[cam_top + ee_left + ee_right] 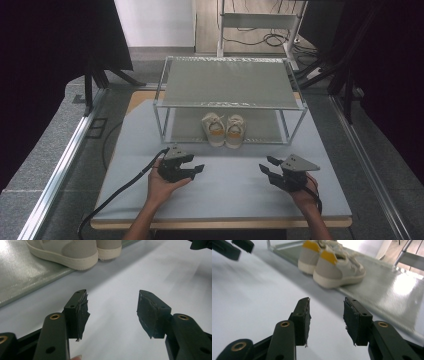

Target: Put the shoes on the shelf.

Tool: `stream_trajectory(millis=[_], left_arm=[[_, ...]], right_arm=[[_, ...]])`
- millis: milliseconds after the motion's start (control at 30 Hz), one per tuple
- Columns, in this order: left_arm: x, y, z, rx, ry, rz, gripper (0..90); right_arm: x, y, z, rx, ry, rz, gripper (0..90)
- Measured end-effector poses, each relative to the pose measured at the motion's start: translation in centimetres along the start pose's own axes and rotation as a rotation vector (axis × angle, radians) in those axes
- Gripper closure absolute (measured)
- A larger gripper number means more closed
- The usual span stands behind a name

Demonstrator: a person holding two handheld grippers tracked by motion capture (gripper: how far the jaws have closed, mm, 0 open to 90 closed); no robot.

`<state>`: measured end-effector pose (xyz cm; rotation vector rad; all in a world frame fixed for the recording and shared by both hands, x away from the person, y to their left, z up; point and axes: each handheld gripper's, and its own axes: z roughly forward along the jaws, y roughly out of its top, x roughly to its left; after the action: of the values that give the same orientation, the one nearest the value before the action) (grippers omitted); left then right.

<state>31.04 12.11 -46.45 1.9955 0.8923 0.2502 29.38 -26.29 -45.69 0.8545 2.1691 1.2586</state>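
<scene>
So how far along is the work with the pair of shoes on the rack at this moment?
Done, by the look of it: the pair of shoes stands side by side on the lower shelf of the metal rack, heels toward the person. In hand: nothing; the left tool and right tool are both open and empty above the table. Left: possibly only drawing back, or else reaching in for the shoes; the frames do not settle which.

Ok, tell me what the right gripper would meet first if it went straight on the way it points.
Probably the nearer shoe of the pair, at its heel. The right gripper is open with bare table between its fingers, and the shoe sits ahead on the rack's bottom shelf; depth is unclear.
</scene>
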Motion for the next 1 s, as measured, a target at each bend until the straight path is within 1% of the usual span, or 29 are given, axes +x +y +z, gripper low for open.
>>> stream_trajectory(millis=[100,267,333,367,500,533,633,667,733,833,1000], left_arm=[[-0.2,-0.5,-0.4,0.009,-0.005,-0.005,41.4],[-0.3,-1.7,-1.3,0.011,-0.004,-0.01,41.0],[-0.3,-2.1,-1.6,0.015,-0.005,-0.013,41.0],[-0.3,-2.4,-1.7,0.025,0.002,-0.011,40.9],[-0.2,-3.3,-2.4,0.028,0.003,-0.021,40.5],[-0.2,-3.5,-2.5,0.035,0.013,-0.013,40.2],[0.0,-4.2,-2.9,0.032,0.007,-0.03,40.0],[0.2,-4.3,-2.9,0.032,0.011,-0.037,40.0],[0.2,-4.3,-3.0,0.039,0.027,-0.035,39.6],[0.1,-4.2,-3.3,0.021,0.016,-0.043,39.6],[0.1,-4.1,-3.3,0.017,0.017,-0.052,39.6]], right_arm=[[-0.1,-0.7,-0.6,0.014,-0.002,0.007,55.8],[-0.2,-1.1,-1.2,0.017,-0.002,0.014,54.5],[0.0,-1.3,-1.4,0.024,-0.003,0.003,53.8],[0.1,-1.3,-1.5,0.029,-0.003,0.001,53.7],[0.5,-2.1,-2.1,0.041,-0.002,-0.01,53.1],[0.6,-2.3,-2.2,0.045,-0.002,-0.012,52.8],[1.0,-3.0,-2.5,0.068,0.012,-0.008,51.2],[1.1,-3.2,-2.5,0.076,0.015,-0.005,50.8],[1.1,-3.4,-2.4,0.088,0.027,0.004,50.2],[1.0,-3.5,-2.1,0.093,0.036,0.006,49.5],[1.1,-3.6,-1.7,0.101,0.051,-0.008,49.0]])
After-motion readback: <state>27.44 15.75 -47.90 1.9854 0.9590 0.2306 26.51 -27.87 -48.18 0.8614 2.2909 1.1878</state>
